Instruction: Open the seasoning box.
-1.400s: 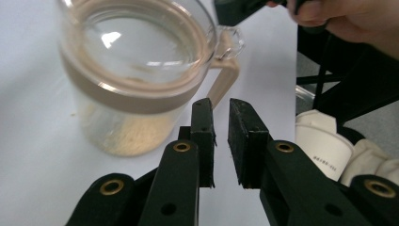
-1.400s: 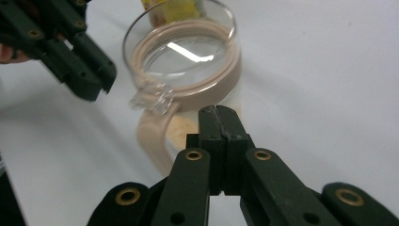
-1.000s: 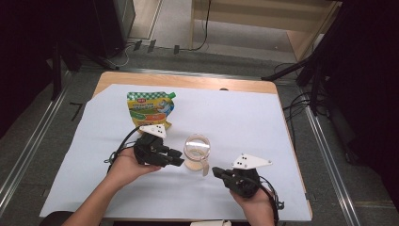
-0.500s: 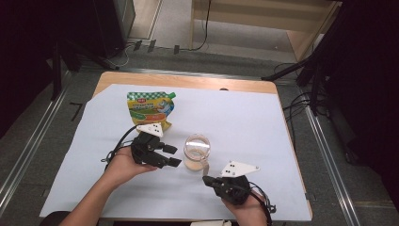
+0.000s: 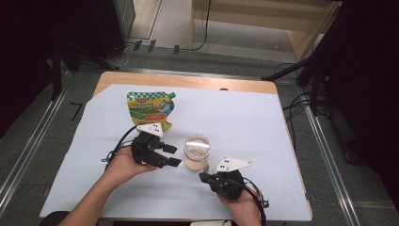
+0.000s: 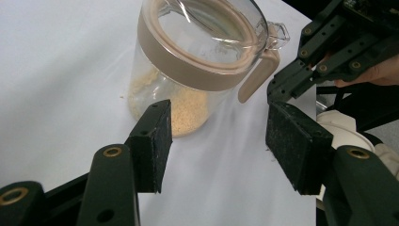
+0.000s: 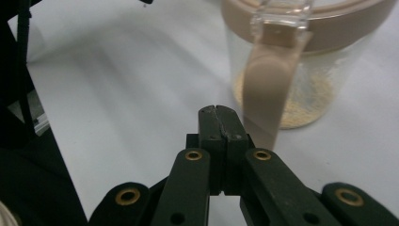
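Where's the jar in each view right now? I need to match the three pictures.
High view: jar at table centre, between the two grippers.
Left gripper view: top centre, beyond the open jaws, lid tilted toward the camera.
Right gripper view: upper right, just past the shut jaws.
Shared landmark: the jar's tan latch, hanging down its side; in the left gripper view it is at the jar's right.

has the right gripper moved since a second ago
Yes. The right gripper, jaws shut, has slid left and toward the table's near edge, now sitting just below the jar rather than off to its right.
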Demonstrator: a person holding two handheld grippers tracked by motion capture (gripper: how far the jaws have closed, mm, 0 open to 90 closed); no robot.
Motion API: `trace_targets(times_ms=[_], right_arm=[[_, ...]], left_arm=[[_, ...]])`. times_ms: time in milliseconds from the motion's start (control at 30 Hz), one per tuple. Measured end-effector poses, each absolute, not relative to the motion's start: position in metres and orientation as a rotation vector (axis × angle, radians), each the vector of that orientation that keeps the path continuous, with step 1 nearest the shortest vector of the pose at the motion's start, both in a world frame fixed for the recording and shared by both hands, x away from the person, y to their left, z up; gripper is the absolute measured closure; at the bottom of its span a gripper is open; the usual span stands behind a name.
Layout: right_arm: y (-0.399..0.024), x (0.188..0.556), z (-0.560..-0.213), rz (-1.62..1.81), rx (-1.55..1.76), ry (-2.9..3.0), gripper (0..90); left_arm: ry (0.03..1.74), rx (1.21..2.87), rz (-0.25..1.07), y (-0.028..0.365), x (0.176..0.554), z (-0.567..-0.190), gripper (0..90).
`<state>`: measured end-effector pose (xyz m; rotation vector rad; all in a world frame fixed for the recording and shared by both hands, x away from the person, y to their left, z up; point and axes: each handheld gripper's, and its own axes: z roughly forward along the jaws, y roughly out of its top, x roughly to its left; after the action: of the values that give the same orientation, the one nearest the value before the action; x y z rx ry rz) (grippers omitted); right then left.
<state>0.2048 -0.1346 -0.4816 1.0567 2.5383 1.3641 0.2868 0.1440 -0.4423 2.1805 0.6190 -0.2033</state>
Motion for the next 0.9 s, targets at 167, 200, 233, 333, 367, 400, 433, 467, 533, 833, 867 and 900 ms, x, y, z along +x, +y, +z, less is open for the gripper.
trace_targets(times_ms=[167,200,233,333,367,400,433,467,533,833,867,900], right_arm=[[-0.138,0.208,-0.484,1.369,1.074,2.538,90.0],[-0.138,0.207,-0.483,1.362,1.074,2.538,90.0],[-0.138,0.207,-0.483,1.360,1.069,2.539,90.0],[-0.141,0.208,-0.483,1.359,1.066,2.541,90.0],[-0.142,0.208,-0.483,1.357,1.074,2.541,90.0],[-0.143,0.208,-0.483,1.356,1.077,2.539,90.0],[-0.144,0.209,-0.483,1.352,1.078,2.538,90.0],[-0.144,0.209,-0.482,1.349,1.084,2.538,90.0],[-0.145,0.209,-0.482,1.355,1.083,2.537,90.0],[-0.134,0.210,-0.484,1.364,1.050,2.538,90.0],[-0.134,0.210,-0.484,1.360,1.048,2.537,90.0],[-0.134,0.210,-0.484,1.357,1.045,2.536,90.0]], left_arm=[[0.617,2.185,-0.193,0.143,0.287,-0.443,42.2],[0.617,2.185,-0.193,0.143,0.287,-0.443,42.2],[0.617,2.185,-0.195,0.143,0.287,-0.442,42.2],[0.616,2.187,-0.194,0.143,0.286,-0.443,42.0],[0.616,2.188,-0.193,0.143,0.286,-0.443,42.0],[0.617,2.185,-0.196,0.143,0.286,-0.443,42.0],[0.618,2.185,-0.196,0.143,0.286,-0.443,42.0],[0.618,2.186,-0.195,0.143,0.286,-0.443,42.0],[0.618,2.187,-0.195,0.143,0.286,-0.443,42.0],[0.619,2.187,-0.194,0.143,0.287,-0.443,41.9],[0.619,2.187,-0.193,0.143,0.287,-0.443,41.9],[0.620,2.187,-0.192,0.143,0.287,-0.443,41.8]])
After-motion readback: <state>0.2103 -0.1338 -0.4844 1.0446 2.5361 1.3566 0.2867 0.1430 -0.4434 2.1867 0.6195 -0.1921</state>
